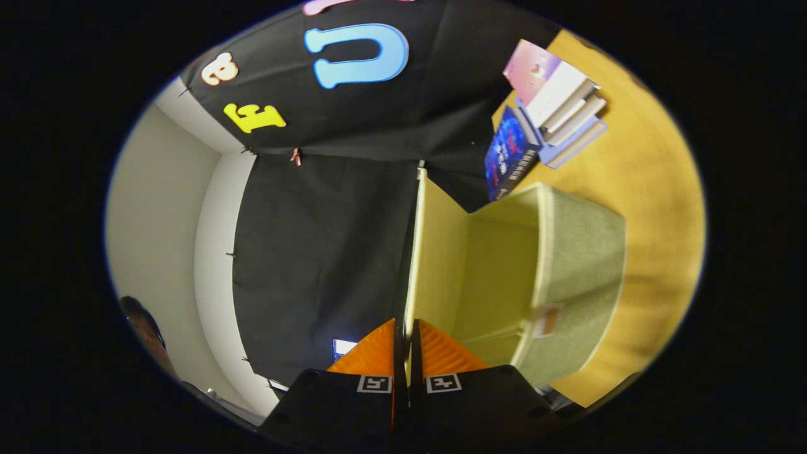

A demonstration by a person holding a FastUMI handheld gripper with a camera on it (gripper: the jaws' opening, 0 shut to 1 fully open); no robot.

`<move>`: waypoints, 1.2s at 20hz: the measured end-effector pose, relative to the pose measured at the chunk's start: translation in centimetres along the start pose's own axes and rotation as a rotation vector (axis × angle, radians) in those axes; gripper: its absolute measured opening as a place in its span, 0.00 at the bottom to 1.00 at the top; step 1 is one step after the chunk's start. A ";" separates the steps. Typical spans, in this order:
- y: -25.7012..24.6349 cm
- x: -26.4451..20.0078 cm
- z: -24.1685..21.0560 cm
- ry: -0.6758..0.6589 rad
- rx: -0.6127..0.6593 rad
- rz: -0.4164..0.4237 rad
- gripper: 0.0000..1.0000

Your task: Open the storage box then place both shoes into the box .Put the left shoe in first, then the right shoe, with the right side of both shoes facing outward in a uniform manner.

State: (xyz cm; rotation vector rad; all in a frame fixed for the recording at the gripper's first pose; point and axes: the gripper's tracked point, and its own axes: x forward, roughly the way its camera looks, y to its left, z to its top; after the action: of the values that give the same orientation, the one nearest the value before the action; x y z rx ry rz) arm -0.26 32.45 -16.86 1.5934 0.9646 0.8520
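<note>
Pinching the lid (435, 252) of the storage box (567, 277) edge-on, gripper (404, 343) nearly closed with just a thin slit left between the fingers (372, 353), and the lid's thin edge running straight up that slit toward 12 o'clock. Looks clamped from both sides (pads hard against the panel as far as can be told). Whole view rolled sideways, so the table (656, 189) sits off at 3 o'clock instead of underneath.

Box itself lying just past the fingers toward 2 o'clock: greenish fabric outside, pale yellow lining inside, lid swung open and standing out from the box body, open mouth showing the bare lining. Small tag (547, 320) on the fabric wall near the fingertips.

Further out at 1 o'clock, stack of books (558, 104) on the wooden table, a dark blue one (509, 154) leaning against the pile, close to the box's far corner but apart from it.

Black cloth wall (315, 252) filling 10 to 12 o'clock, pale wall (157, 239) beyond it at 9. Shoes nowhere to be pointed at here.
</note>
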 end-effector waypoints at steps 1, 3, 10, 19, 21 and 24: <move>1.2 1.2 0.1 -0.001 -0.020 0.005 0.05; 3.3 3.8 -0.4 0.008 -0.051 0.013 0.05; 6.2 12.1 -1.7 0.011 -0.125 -0.006 0.09; 5.0 17.4 -2.9 -0.001 -0.212 -0.061 0.81; 5.1 16.5 -2.5 -0.019 -0.222 -0.086 0.86; 2.8 12.6 -0.2 -0.097 -0.360 -0.238 0.90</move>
State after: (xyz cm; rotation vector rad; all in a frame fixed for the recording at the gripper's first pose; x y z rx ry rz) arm 5.37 43.52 -13.40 1.1761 0.8563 0.7284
